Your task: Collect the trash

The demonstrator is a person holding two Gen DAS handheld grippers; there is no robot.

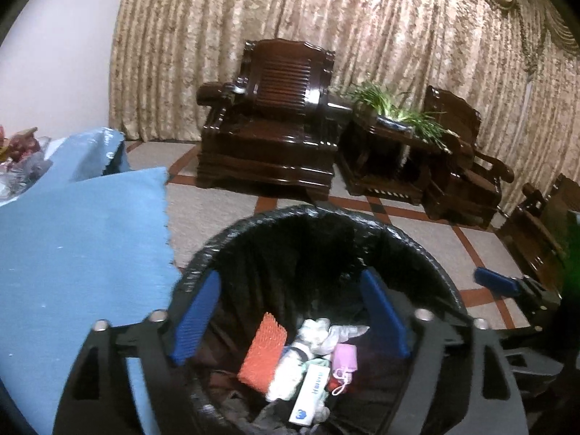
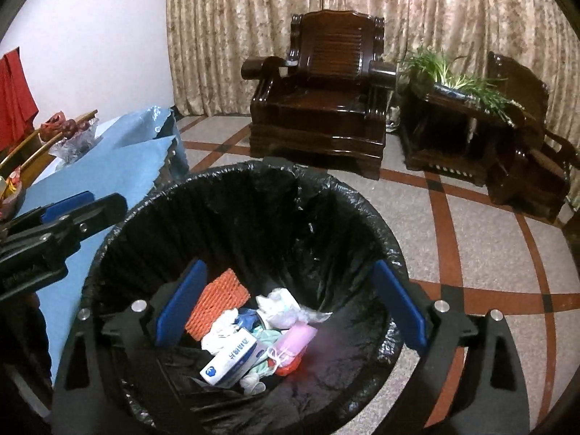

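**Black-lined bin, both grippers empty above it**

Blue-padded fingers of the left gripper (image 1: 290,311) and right gripper (image 2: 290,304) stood spread, holding nothing, both over the bin (image 2: 217,188); likely just-released poses. Trash lay at the bottom: orange mesh (image 2: 217,304), white box (image 2: 232,359), pink case (image 2: 295,337), crumpled tissue (image 2: 279,306). Table's blue cloth (image 1: 83,239) sat beside the bin; armchair (image 1: 268,116) stood well beyond.

plastic, lacquered wood and cloth around the bin

i see the trash bin (image 2: 232,195) lined with crinkled, glossy black plastic film; inside it lie an orange foam net (image 2: 217,301) with a ribbed mesh surface, crumpled white tissue (image 2: 279,304), a smooth printed cardboard box (image 2: 232,359) and a matt pink plastic case (image 2: 295,337). left of the bin, matt blue cloth (image 1: 79,239) with a pinked edge; beyond the bin, a high-gloss dark wooden armchair (image 1: 268,116) before a rough patterned fabric curtain (image 1: 362,25).
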